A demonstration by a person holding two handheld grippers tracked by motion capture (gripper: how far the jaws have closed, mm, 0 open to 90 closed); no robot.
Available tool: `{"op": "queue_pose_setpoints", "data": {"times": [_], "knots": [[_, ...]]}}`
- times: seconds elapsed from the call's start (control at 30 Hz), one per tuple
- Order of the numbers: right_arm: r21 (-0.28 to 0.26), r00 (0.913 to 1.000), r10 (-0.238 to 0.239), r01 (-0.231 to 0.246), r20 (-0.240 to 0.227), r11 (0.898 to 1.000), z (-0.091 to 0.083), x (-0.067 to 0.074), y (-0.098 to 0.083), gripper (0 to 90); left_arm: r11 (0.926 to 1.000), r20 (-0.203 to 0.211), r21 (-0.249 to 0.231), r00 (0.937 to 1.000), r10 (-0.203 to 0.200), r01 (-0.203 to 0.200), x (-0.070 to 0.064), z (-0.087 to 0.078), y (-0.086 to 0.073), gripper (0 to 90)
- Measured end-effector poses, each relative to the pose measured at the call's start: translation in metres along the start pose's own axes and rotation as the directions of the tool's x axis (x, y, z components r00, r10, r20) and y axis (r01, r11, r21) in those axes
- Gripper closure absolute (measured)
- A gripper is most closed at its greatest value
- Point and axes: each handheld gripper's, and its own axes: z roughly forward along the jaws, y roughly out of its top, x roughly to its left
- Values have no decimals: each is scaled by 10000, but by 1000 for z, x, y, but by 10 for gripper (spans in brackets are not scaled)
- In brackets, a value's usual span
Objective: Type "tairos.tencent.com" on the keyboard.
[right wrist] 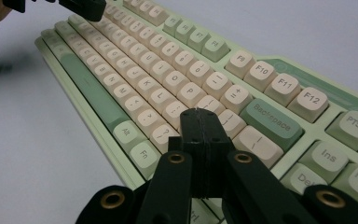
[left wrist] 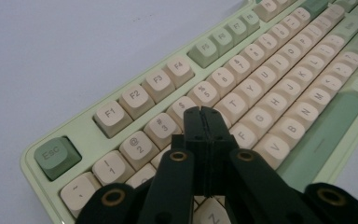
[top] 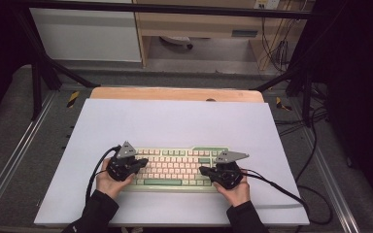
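Observation:
A pale green keyboard (top: 175, 167) with cream and green keys lies on a white sheet near the table's front. My left gripper (top: 144, 162) hovers over its left end, jaws shut with nothing between them; in the left gripper view the left gripper (left wrist: 204, 112) tips sit above the keyboard (left wrist: 261, 93) near the letter rows. My right gripper (top: 202, 170) is over the right end, also shut and empty; in the right gripper view the right gripper (right wrist: 201, 114) tips hang above the keyboard (right wrist: 168, 79) near the Enter key. The left gripper's black tip (right wrist: 81, 8) shows far off.
The white sheet (top: 175, 124) covers a wooden table (top: 175, 93). Black cables (top: 291, 194) trail from both grippers across the sheet. Metal frame rails (top: 9, 160) run along both sides, and shelving stands beyond the table.

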Motion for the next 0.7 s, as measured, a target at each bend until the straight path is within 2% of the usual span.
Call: {"op": "queue_pose_setpoints", "data": {"times": [0.37,0.7], "knots": [[17,10000,-11,11,-9,10000,0,0,0,900,9998,-47,176,10000,62,-61,-1,10,0,900],[6,10000,-17,17,-2,10000,0,0,0,900,9997,-21,190,9999,126,-126,-3,12,-2,900]]}}
